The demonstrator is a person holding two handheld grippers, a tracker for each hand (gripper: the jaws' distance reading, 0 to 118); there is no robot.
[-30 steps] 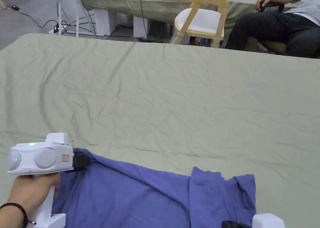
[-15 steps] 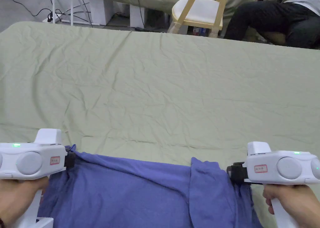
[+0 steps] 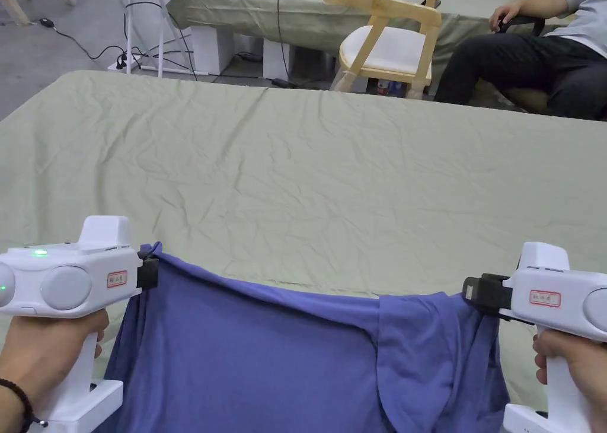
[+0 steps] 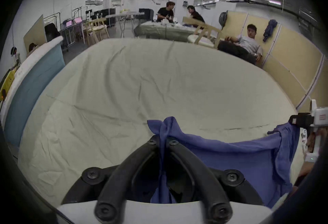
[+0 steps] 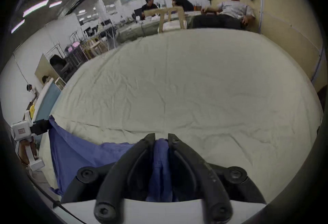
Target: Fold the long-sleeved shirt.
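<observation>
1. The blue long-sleeved shirt (image 3: 267,363) hangs at the near edge of the table, at about 6 o'clock in the head view, stretched between the two grippers with its top edge sagging in the middle.
2. The left gripper (image 3: 152,272), at 8 o'clock in the head view, is clenched on the shirt's upper left corner. In the left gripper view, both jaws of the left gripper (image 4: 164,141) press together on a bunched tuft of blue cloth that sticks out past the tips.
3. The right gripper (image 3: 474,290), at 4 o'clock in the head view, grasps the shirt's upper right corner. In the right gripper view, a thick fold of blue fabric sits pinched between the jaws of the right gripper (image 5: 161,138).
4. A doubled-over flap of the shirt lies near the right gripper.
5. The table is covered by a wrinkled pale green sheet (image 3: 332,179) that spreads away toward 12 o'clock.
6. Beyond the far edge, at 1 o'clock, stands a wooden chair (image 3: 388,43) with a white seat; a seated person (image 3: 533,60) is at 2 o'clock.
</observation>
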